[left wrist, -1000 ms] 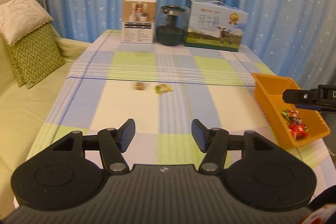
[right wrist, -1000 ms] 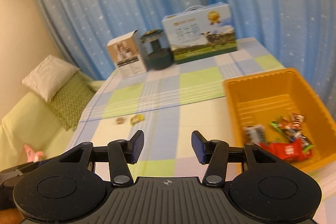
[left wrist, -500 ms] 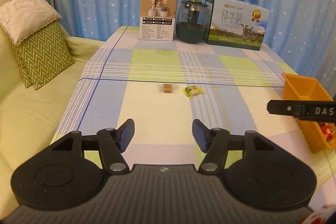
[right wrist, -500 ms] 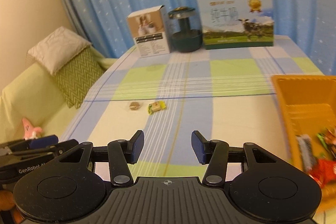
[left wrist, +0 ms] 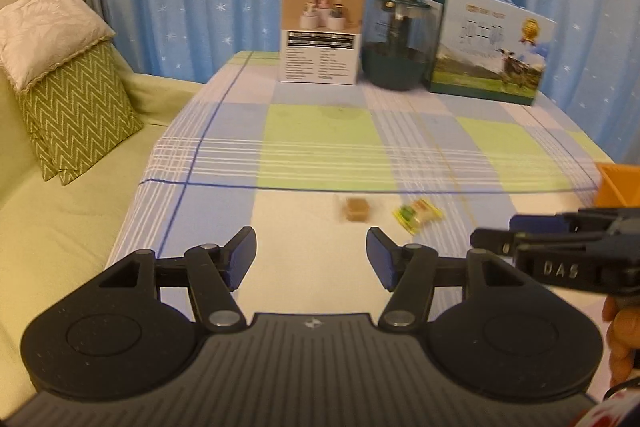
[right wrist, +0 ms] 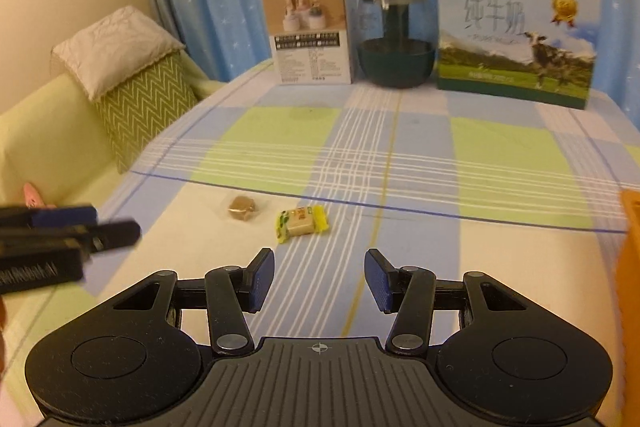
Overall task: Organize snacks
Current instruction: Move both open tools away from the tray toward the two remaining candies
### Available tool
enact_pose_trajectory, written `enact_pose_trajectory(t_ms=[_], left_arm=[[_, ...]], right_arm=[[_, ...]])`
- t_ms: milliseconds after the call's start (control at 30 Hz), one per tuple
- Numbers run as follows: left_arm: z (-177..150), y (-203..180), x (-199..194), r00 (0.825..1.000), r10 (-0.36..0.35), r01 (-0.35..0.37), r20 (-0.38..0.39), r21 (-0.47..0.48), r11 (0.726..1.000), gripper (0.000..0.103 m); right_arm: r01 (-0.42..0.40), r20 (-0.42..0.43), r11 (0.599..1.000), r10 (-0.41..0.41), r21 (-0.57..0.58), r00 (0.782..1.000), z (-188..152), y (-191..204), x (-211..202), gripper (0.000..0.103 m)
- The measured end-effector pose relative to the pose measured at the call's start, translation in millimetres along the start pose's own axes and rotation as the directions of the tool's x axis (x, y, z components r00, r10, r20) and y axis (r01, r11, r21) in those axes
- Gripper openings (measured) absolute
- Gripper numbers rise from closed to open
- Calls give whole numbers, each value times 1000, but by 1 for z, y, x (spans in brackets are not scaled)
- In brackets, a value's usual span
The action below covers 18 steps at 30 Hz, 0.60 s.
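**While both grippers hang empty, two snacks lie on the cloth**

Though each pair of jaws stands partly apart, nothing sits between them. The left gripper (left wrist: 311,253) hovers above the checked tablecloth (left wrist: 320,131), as does the right gripper (right wrist: 319,277). Just ahead lie a small brown candy (right wrist: 241,207) and, just beside it, a yellow-green wrapped sweet (right wrist: 301,223), apart from every pad. The orange bin (left wrist: 618,185) shows at the right edge.

Both grippers swung away from the orange bin (left wrist: 618,183), which slid off toward 3 o'clock. The left gripper (left wrist: 311,254) and right gripper (right wrist: 319,279) came down nearer the brown candy (right wrist: 241,207) and yellow-wrapped candy (right wrist: 302,223), now at 12 o'clock.
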<state>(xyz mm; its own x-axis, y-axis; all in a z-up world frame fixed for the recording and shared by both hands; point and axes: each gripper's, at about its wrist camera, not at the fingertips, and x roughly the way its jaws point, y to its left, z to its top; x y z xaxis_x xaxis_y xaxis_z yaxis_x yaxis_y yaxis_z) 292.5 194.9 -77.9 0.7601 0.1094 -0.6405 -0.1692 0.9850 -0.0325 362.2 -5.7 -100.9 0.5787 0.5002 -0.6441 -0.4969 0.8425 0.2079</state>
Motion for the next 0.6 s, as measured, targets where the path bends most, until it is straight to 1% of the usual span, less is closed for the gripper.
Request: enact_pose_trajectory(t_ms=[133, 200, 333, 467, 600], left_arm=[[3, 6, 20, 1000, 29, -29, -9, 14, 999, 58], [4, 10, 27, 999, 36, -36, -18, 5, 999, 58], [7, 21, 36, 999, 40, -41, -25, -35, 999, 58], [7, 25, 43, 999, 28, -30, -40, -52, 998, 58], [8, 23, 49, 999, 18, -21, -49, -57, 998, 58]], right_arm=[[-17, 11, 1000, 17, -26, 1000, 5, 1, 23, 51], [-22, 20, 999, 22, -39, 1000, 8, 3, 34, 51], [-25, 18, 997, 26, -77, 999, 10, 8, 54, 51], [-31, 3, 996, 31, -81, 1000, 7, 8, 68, 50], [-8, 24, 992, 11, -126, 1000, 8, 11, 73, 50]])
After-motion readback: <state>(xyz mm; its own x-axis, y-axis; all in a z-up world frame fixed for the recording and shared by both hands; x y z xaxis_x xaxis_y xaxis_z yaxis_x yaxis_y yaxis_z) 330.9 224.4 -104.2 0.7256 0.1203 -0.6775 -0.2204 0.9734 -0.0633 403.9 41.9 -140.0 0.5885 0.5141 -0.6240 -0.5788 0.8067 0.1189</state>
